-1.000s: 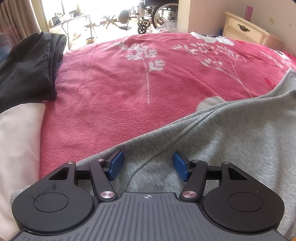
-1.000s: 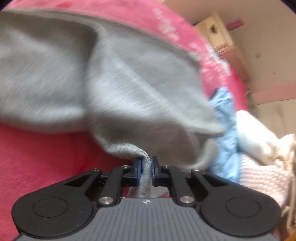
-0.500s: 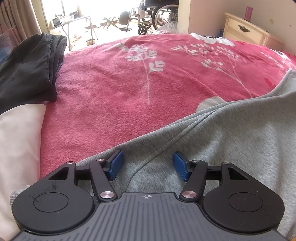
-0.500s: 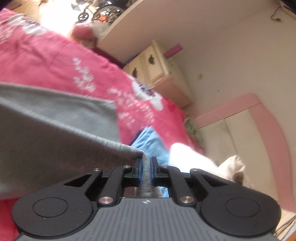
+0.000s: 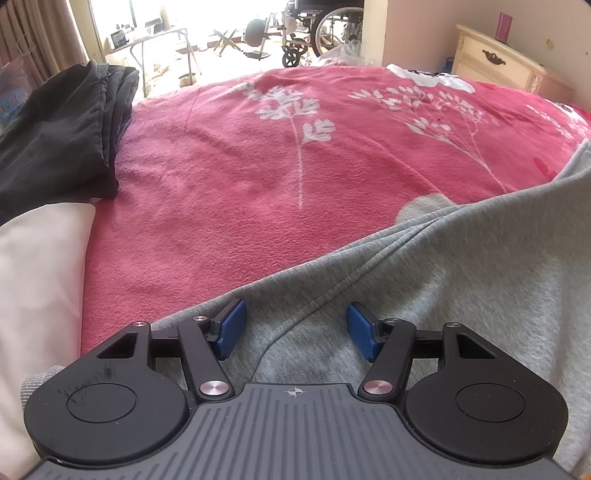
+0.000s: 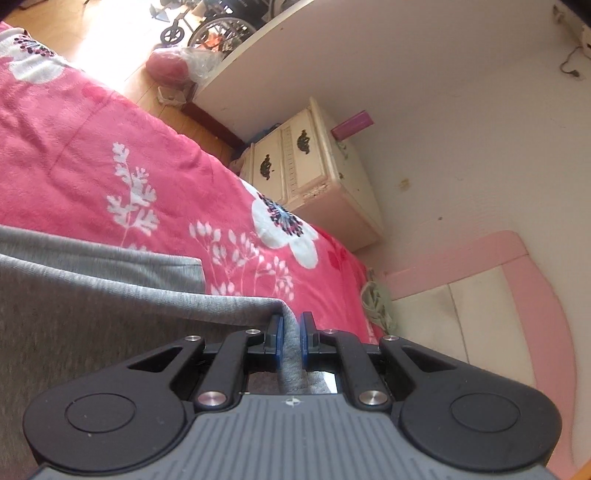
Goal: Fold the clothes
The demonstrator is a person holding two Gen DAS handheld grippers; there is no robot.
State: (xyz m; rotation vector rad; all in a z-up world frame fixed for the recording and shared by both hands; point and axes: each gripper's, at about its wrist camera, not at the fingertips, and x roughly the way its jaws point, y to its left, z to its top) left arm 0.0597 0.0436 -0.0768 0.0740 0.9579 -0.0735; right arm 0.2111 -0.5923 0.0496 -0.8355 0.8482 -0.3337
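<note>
A grey sweatshirt-like garment (image 5: 461, 273) lies on the pink floral blanket (image 5: 295, 155) of a bed. My left gripper (image 5: 293, 326) is open, its blue pads apart, resting low over the garment's near edge with grey cloth between and under the fingers. My right gripper (image 6: 290, 339) is shut on a fold of the same grey garment (image 6: 92, 306), pinched between its blue pads, and holds that edge lifted above the blanket (image 6: 110, 147). The cloth stretches away to the left in the right wrist view.
A folded dark garment (image 5: 59, 140) and a white cloth (image 5: 40, 277) lie at the bed's left side. A cream nightstand (image 6: 314, 177) and a pink headboard (image 6: 517, 295) stand by the wall. A wheelchair (image 5: 325, 26) is beyond the bed.
My right gripper has lifted and swung with the grey garment pinched in it, its view going from the cloth and a blue garment toward the nightstand and wall. The left gripper has stayed still and open.
</note>
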